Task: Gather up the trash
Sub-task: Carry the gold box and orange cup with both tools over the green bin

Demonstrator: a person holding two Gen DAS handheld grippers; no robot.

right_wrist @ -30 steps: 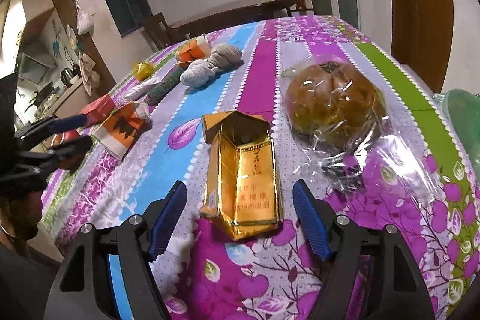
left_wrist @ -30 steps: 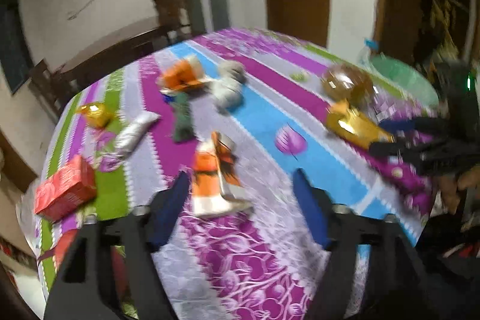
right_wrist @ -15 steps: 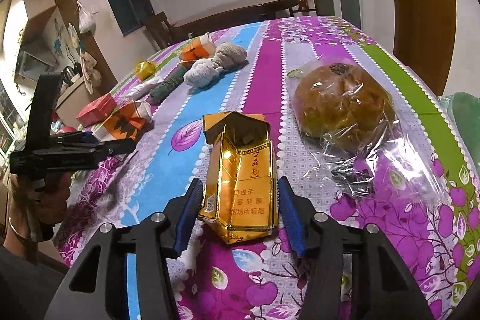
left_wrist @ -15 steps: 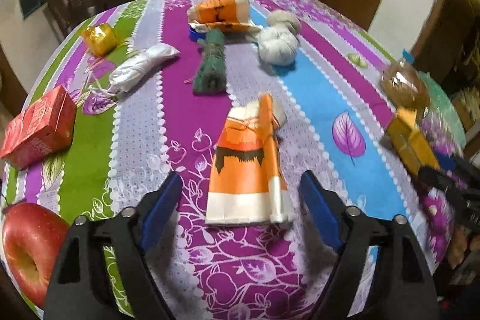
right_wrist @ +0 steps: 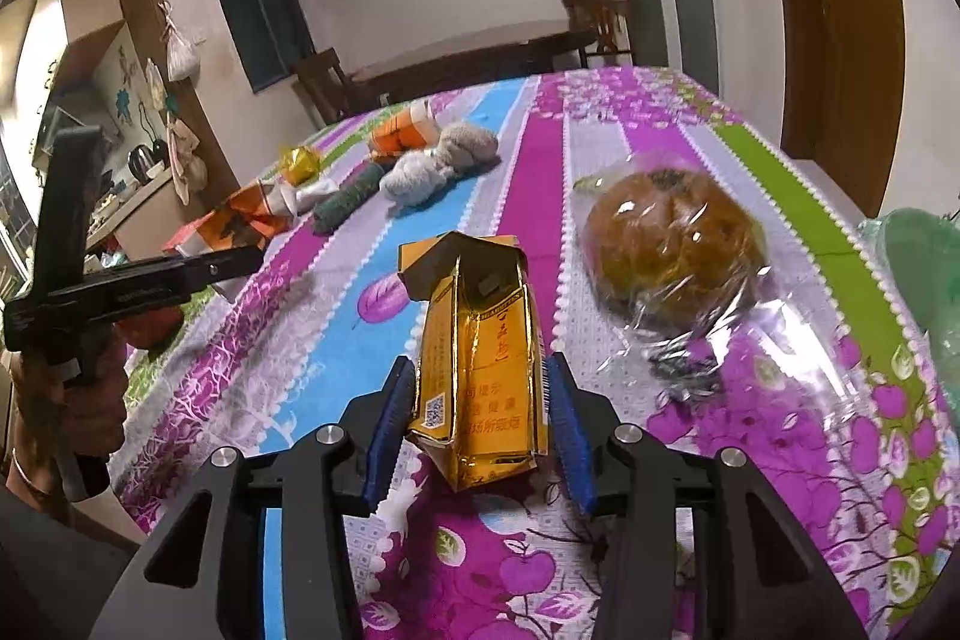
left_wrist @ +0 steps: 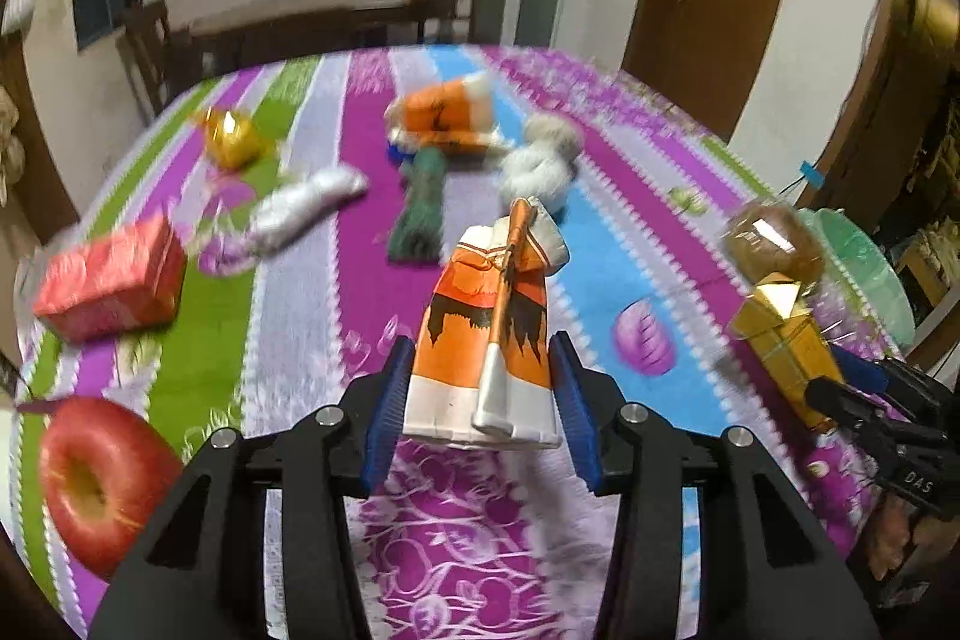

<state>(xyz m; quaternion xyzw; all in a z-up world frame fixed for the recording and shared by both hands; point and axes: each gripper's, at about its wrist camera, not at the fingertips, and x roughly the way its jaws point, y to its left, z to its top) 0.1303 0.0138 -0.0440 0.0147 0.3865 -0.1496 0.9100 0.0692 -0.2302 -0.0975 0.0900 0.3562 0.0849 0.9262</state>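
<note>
My left gripper (left_wrist: 480, 388) is shut on a crushed orange and white paper cup (left_wrist: 486, 334), its blue pads against both sides. My right gripper (right_wrist: 480, 412) is shut on an opened gold cigarette pack (right_wrist: 474, 364), lifted slightly off the cloth. The gold pack also shows in the left wrist view (left_wrist: 786, 346), held by the right gripper (left_wrist: 864, 394). The held cup also shows in the right wrist view (right_wrist: 240, 220).
On the striped tablecloth (left_wrist: 300, 340) lie a red apple (left_wrist: 102, 484), a red box (left_wrist: 108, 280), a silver wrapper (left_wrist: 300, 214), a gold wrapper (left_wrist: 231, 139), a green roll (left_wrist: 417, 214), grey balls (left_wrist: 540, 160), another orange cup (left_wrist: 444, 118), and a wrapped bun (right_wrist: 672, 244). A green bin (left_wrist: 864, 256) stands right.
Both grippers have closed: the left onto the orange paper cup, the right onto the gold pack. The left gripper moved forward around the cup and tilted up.
</note>
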